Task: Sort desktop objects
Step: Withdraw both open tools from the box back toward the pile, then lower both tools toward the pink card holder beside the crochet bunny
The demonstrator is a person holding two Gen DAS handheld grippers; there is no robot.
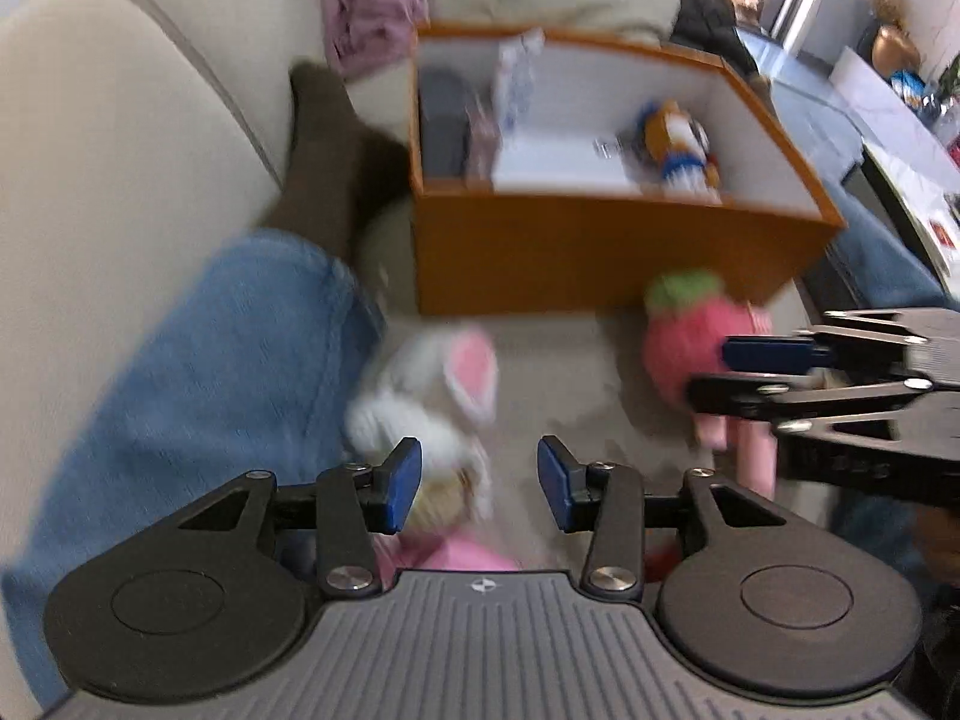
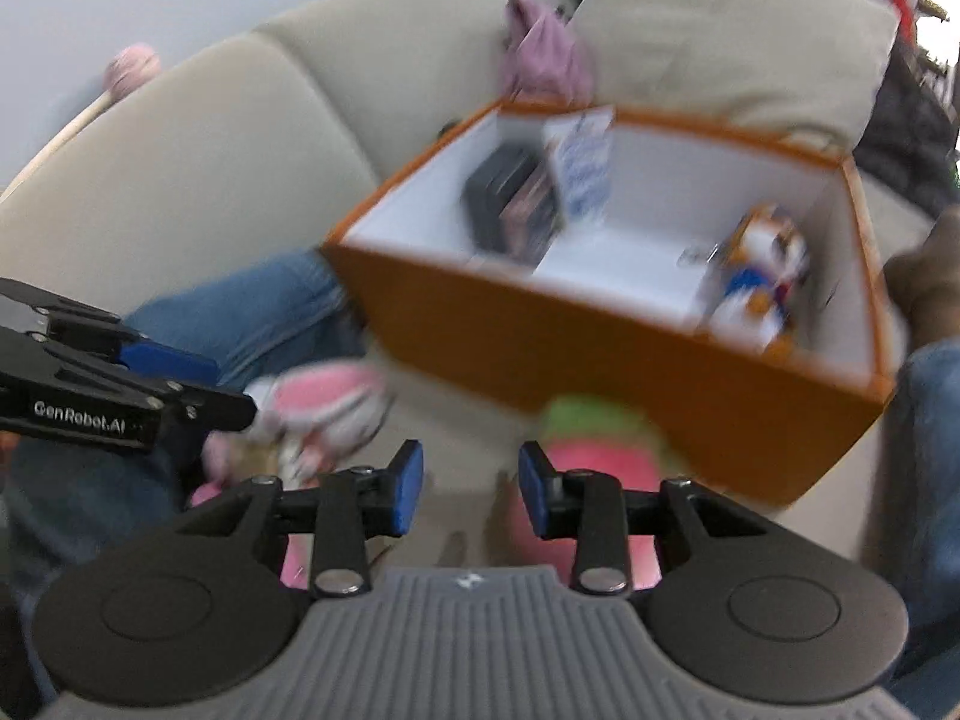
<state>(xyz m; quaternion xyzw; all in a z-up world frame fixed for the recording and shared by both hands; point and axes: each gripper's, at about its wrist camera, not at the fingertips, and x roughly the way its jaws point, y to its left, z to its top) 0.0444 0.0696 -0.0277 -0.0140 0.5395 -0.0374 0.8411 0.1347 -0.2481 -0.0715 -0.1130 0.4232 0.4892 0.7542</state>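
An orange box (image 1: pixel 576 252) with white inside stands on the sofa seat; it also shows in the right wrist view (image 2: pixel 600 354). It holds a blue, orange and white toy (image 1: pixel 678 144), a dark case (image 1: pixel 444 120) and a white packet (image 1: pixel 516 84). A white plush rabbit with pink ears (image 1: pixel 432 402) lies in front of the box, just ahead of my open, empty left gripper (image 1: pixel 479 483). A pink strawberry plush with a green top (image 2: pixel 594 444) lies right of it, just ahead of my open, empty right gripper (image 2: pixel 471 489). Both views are blurred.
A person's legs in blue jeans (image 1: pixel 198 384) lie on the beige sofa (image 1: pixel 108 138) left of the toys. A mauve cloth (image 1: pixel 372 0) lies behind the box. A cushion (image 2: pixel 732 24) leans behind the box.
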